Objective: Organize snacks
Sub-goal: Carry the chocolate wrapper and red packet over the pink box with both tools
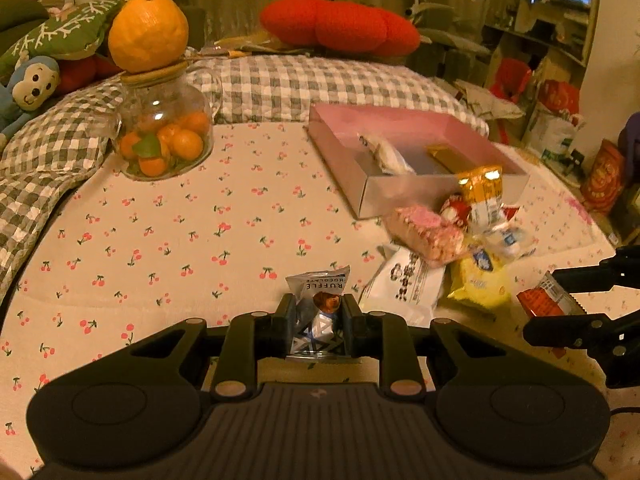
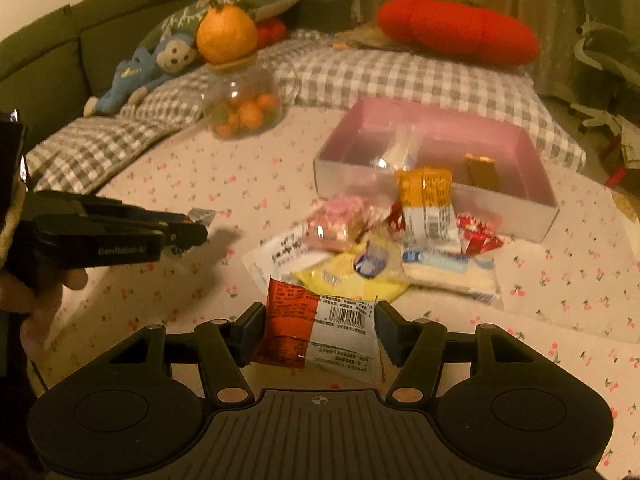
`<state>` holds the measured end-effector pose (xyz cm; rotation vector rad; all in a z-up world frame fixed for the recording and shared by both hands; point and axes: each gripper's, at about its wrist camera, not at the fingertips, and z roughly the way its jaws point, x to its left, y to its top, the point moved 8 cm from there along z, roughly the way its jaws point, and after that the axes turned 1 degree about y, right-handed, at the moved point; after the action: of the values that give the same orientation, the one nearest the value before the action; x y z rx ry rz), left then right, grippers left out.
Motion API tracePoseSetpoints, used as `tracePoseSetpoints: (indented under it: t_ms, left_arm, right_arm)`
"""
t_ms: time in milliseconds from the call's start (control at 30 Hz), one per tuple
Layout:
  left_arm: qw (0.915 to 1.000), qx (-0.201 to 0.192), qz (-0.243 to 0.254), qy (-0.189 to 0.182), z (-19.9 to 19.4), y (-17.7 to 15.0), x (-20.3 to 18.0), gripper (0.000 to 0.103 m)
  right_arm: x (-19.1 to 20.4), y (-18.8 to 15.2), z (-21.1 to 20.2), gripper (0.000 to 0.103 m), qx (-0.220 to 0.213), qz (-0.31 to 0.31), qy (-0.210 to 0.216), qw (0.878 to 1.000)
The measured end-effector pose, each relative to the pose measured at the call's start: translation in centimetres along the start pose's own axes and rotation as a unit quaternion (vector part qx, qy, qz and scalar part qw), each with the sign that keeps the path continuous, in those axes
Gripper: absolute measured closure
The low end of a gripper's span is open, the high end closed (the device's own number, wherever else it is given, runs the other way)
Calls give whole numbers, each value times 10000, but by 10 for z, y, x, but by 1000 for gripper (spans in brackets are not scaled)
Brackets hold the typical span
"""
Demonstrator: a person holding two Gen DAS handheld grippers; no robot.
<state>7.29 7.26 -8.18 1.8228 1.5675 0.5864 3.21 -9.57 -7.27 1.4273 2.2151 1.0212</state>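
While each tool (image 1: 319, 317) (image 2: 320, 330) grips a packet, loose snacks (image 2: 372, 248) crowd the pink box (image 2: 548, 216) — front side.

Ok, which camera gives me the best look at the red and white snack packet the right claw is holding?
The right wrist view: the red and white snack packet fills the gap of the right claw, barcode showing. The left wrist view catches only its red end at the right edge.
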Motion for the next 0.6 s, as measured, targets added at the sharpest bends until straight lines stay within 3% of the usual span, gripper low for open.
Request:
tracePoseSetpoints:
  t_ms: [600]
  left_arm:
    - [9980,-446,-187,-400,0,48,-37,82]
  right_arm:
    - [-53,47,-16,43,-508,731,-310,9955]
